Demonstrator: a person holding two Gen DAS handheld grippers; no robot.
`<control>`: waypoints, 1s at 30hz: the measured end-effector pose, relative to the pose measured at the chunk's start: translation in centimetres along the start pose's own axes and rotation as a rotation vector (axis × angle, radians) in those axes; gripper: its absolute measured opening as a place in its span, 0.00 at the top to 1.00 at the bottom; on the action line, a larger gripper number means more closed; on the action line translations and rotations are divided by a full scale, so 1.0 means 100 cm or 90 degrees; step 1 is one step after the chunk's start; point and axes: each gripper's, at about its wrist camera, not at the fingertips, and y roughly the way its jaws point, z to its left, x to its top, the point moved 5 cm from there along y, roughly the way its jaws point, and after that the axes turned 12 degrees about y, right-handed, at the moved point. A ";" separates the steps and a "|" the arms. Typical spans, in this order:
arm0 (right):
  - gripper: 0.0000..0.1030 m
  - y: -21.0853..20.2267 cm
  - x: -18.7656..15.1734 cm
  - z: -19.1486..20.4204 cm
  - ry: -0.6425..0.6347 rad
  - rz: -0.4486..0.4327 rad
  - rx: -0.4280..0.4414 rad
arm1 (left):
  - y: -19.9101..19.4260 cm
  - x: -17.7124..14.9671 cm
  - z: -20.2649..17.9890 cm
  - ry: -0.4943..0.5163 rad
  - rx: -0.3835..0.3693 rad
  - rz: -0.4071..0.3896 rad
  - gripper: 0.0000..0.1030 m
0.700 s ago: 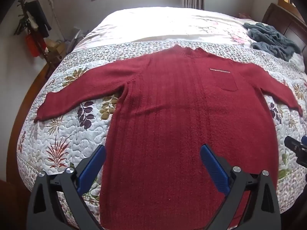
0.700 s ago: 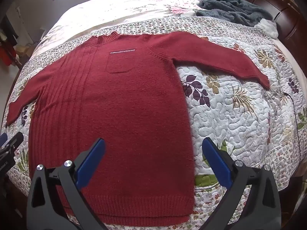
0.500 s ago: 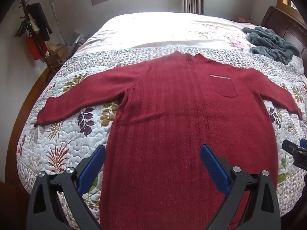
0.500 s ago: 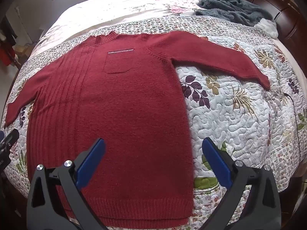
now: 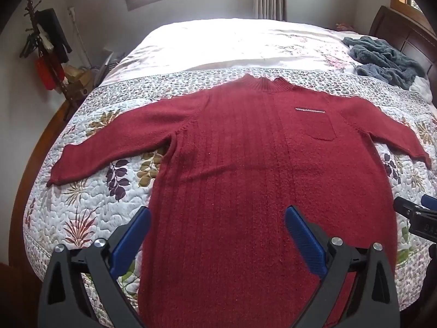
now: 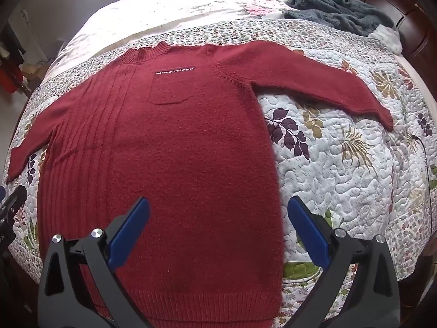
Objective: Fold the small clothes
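A dark red knitted sweater (image 5: 245, 164) (image 6: 174, 147) lies flat and face up on the quilted bed, sleeves spread out to both sides, collar toward the far end, hem nearest me. A small chest pocket (image 5: 319, 128) (image 6: 170, 93) shows on its front. My left gripper (image 5: 217, 235) hovers open above the sweater's lower left part, holding nothing. My right gripper (image 6: 218, 229) hovers open above the lower right part near the hem, also holding nothing. Each gripper shows at the edge of the other's view: the right one (image 5: 418, 216) and the left one (image 6: 11, 205).
The floral quilt (image 6: 341, 177) covers the bed. A heap of grey-blue fleece (image 5: 382, 60) (image 6: 336, 8) lies at the far right by the dark wooden headboard (image 5: 404, 32). A coat rack (image 5: 46, 43) stands left of the bed.
Both grippers have drawn back slightly toward the sweater's hem; the sweater itself has not moved and both jaws stay wide apart.
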 end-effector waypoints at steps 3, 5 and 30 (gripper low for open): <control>0.03 0.001 0.001 0.000 0.001 0.000 0.001 | 0.001 0.001 0.000 0.001 0.001 0.000 0.05; 0.03 0.002 0.001 0.000 0.002 0.001 0.001 | 0.002 0.000 0.001 -0.002 0.002 0.000 0.05; 0.03 0.003 0.004 0.004 -0.003 0.000 -0.003 | 0.000 0.002 0.004 0.007 0.018 -0.002 0.04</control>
